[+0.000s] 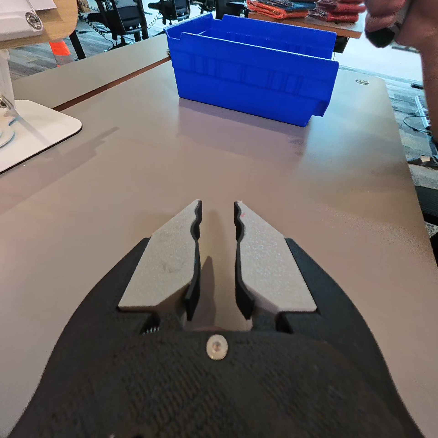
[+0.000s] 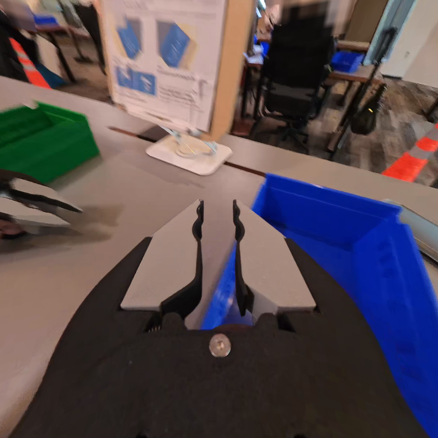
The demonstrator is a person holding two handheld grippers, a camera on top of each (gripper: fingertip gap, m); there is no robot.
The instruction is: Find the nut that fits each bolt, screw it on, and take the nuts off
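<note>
Left wrist view: the left gripper sits low over the grey table, its two grey fingers parted by a narrow gap with nothing between them. A blue bin stands on the table at 12 o'clock, well apart from the fingertips; its inside cannot be seen from this angle. A white stand base rests on the table at 10 o'clock. A person's hand shows at 1 o'clock, blurred, above and beyond the bin.

Right wrist view, blurred by motion: the right gripper is over the same table, fingers likewise slightly parted and holding nothing. The blue bin lies at 3 o'clock, just beside the right finger, its near wall passing under the gap between the fingers. What part of its interior shows appears bare. A green bin stands at 10 o'clock. The left gripper shows at 9 o'clock near the green bin, fingers slightly apart. The white stand base with an upright printed sheet is at 12 o'clock.

No bolt or nut can be made out in either view; whether any lie in the bins cannot be told
</note>
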